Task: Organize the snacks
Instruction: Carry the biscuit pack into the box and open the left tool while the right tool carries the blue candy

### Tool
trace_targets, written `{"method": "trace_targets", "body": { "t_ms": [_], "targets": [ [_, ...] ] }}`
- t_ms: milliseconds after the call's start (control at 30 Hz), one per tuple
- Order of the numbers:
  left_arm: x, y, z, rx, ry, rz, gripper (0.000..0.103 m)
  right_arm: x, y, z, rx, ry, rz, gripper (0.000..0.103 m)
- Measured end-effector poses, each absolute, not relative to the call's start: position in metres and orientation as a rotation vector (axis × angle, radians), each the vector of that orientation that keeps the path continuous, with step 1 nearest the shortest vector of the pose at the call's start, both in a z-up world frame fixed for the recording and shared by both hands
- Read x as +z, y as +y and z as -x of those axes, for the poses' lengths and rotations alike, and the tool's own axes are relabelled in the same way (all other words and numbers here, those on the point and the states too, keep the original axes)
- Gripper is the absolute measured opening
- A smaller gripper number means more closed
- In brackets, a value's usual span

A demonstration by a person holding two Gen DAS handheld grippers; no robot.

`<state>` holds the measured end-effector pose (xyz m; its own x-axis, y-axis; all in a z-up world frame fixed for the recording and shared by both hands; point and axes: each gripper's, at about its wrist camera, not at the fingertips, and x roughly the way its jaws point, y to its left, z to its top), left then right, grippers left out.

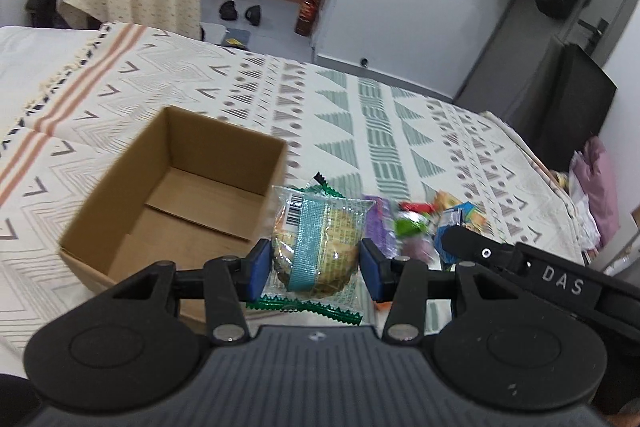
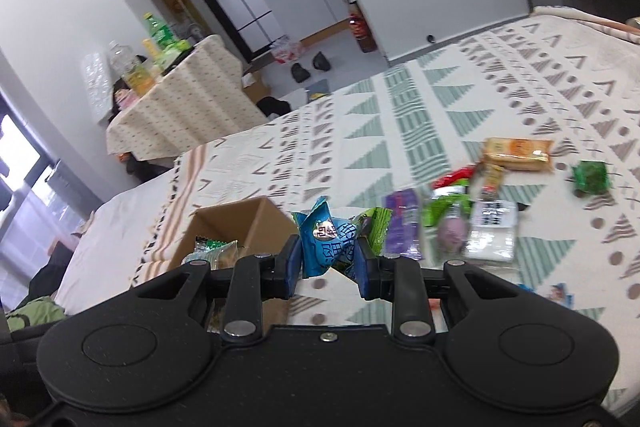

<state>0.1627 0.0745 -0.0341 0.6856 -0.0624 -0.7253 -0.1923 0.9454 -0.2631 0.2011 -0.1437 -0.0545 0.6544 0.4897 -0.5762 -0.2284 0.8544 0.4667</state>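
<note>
Left gripper — blue pads clamped on a clear-wrapped round cake w/ a teal band, lifted off the patterned bedspread. It hangs just right of the open cardboard box, near the box's right wall; the box floor shows bare in the left wrist view. Right gripper — pads pinched on a crumpled blue packet, held above the cloth, w/ the box to its left. Remaining snacks lie loose to the right: a purple packet, a green packet, a clear pouch, an orange cracker pack and a green-wrapped piece set well apart from the rest.

Step in hand, as I judge it: transfer phase, both items picked, neither yet boxed. Next move calls for carrying my left tool leftward over the rim until the cake is above the box floor, then letting the pads part; right tool follows w/ the blue packet. Rim clearance matters — the cake's crimped green edge hangs low.
</note>
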Motion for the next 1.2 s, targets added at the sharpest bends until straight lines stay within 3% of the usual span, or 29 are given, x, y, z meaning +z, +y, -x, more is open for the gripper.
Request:
{"method": "trace_targets", "body": {
  "t_ms": [633, 1200],
  "targets": [
    [-0.039, 0.171, -0.157, 0.249, 0.79, 0.427, 0.047, -0.049, -0.051, -0.207, 0.546, 0.768, -0.307, 0.028],
    [-0.081, 0.211, -0.17, 0.283, 0.865, 0.521, 0.049, -0.065, 0.001, -0.217, 0.557, 0.827, -0.254, 0.028]
  ]
}}
